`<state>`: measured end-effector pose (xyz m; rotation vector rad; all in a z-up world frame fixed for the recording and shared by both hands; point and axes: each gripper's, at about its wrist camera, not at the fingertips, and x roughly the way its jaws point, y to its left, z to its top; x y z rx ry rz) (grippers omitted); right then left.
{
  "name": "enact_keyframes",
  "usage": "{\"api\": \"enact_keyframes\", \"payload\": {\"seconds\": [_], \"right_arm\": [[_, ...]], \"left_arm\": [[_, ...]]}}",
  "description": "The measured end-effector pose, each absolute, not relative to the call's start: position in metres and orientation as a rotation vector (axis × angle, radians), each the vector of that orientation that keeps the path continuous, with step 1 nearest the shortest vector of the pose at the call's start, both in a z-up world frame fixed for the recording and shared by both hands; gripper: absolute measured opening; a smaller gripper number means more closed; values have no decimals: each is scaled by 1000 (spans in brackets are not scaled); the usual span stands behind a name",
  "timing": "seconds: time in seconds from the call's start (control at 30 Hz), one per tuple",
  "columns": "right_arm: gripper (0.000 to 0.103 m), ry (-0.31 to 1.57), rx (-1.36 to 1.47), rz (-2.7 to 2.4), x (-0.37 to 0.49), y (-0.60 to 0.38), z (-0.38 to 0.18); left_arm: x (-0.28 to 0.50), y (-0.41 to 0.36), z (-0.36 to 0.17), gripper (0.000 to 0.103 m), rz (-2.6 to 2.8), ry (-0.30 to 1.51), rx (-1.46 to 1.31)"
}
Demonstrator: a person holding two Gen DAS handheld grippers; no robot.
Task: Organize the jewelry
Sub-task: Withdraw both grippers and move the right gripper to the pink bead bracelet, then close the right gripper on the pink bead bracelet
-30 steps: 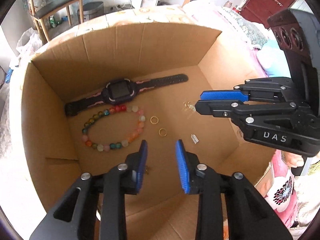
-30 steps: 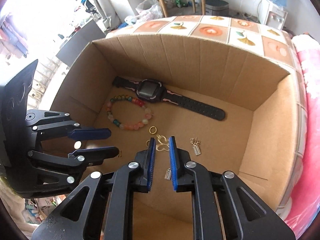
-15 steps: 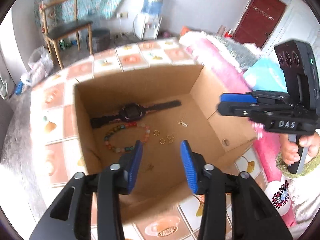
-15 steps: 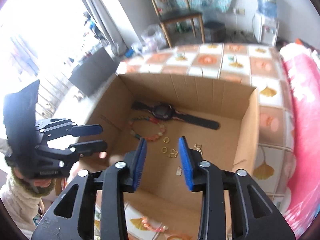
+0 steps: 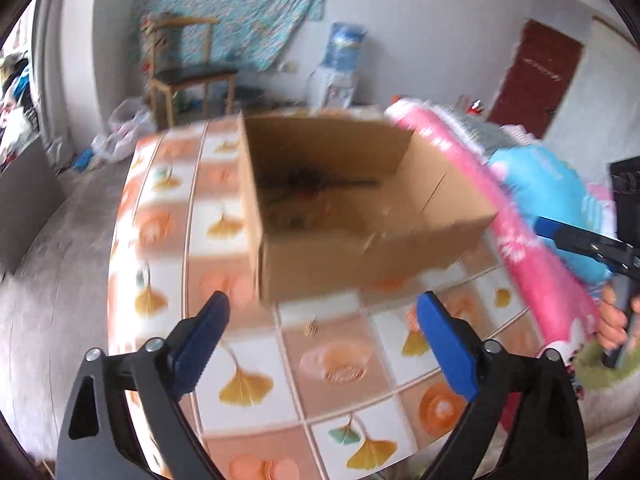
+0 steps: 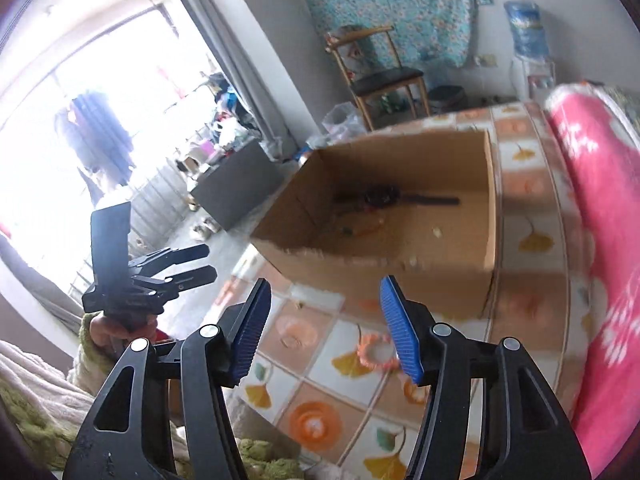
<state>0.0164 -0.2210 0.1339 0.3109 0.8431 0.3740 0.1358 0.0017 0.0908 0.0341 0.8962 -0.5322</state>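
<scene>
Jewelry lies ahead of and below both your grippers, on the floor of the cardboard box point(image 5: 360, 256) standing on the tiled cloth point(image 5: 328, 360). The black watch point(image 6: 384, 197) runs crosswise along the far wall, blurred beads just in front of it. Neither hand is clearly nearer. Your left gripper point(image 5: 322, 344) is opening wide, your right gripper point(image 6: 326, 330) is also opening; both hold nothing.
</scene>
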Motion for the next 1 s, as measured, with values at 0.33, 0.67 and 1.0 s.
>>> {"api": "enact_keyframes", "payload": {"seconds": [0.33,0.67,1.0], "right_arm": [[51,969,65,267,32,-155,59],[24,1080,-13,263,58,-139,15],[8,1092,62,248,57,-158,10]], "left_arm": [[141,-9,8,94,-390,1007,76],[137,-1,6,92,-387,954,36],[151,-21,2,64,-467,912,54]]}}
